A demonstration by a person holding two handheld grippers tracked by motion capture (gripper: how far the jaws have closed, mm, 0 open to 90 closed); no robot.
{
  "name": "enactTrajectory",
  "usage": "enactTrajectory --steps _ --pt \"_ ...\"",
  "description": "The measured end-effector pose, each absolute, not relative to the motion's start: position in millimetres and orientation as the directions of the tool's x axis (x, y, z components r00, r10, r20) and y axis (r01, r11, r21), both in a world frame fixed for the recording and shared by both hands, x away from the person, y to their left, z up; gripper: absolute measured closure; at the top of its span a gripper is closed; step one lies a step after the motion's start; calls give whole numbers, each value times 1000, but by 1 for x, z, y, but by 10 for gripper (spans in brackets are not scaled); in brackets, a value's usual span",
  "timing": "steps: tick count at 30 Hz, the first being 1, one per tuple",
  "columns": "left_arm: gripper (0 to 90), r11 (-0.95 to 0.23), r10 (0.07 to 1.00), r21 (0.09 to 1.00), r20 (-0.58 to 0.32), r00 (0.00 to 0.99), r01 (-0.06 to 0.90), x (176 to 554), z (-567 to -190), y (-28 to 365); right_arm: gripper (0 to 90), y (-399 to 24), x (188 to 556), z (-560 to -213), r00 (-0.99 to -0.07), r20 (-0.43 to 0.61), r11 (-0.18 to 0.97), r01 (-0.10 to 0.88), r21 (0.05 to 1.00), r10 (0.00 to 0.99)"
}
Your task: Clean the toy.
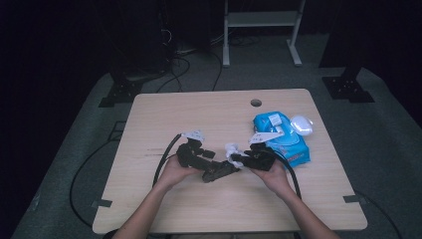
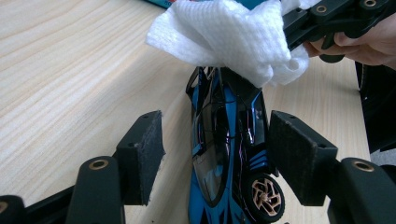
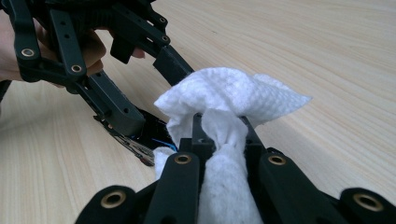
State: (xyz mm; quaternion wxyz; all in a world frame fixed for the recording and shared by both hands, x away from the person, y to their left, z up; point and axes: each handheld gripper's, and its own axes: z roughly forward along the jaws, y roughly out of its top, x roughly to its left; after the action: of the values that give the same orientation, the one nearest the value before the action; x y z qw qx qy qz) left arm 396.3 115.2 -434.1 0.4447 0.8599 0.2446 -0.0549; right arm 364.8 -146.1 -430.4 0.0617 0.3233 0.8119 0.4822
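A blue and black toy car lies on the wooden table, between the jaws of my left gripper. The left pad stands clear of the car's side and the right pad sits close beside it, so this gripper is open. My right gripper is shut on a bunched white wipe, and the wipe rests on the car's far end. From above, both grippers meet over the car near the table's middle front, with the wipe at the right gripper's tip.
A blue pack of wipes lies right of the right hand, with a small white oval object behind it. A round cable hole sits near the table's far edge. Black cables trail from both grippers toward the front.
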Motion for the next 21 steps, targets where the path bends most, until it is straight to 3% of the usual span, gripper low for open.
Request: enactTrajectory --steps 8,21 --pt "353 -477 371 752 -297 880 455 391 -435 114 817 -144 359 -430 -796 151 367 427 826 586" --pt "339 -496 354 749 -288 890 439 381 -436 106 817 -153 351 -429 -817 156 378 415 828 556"
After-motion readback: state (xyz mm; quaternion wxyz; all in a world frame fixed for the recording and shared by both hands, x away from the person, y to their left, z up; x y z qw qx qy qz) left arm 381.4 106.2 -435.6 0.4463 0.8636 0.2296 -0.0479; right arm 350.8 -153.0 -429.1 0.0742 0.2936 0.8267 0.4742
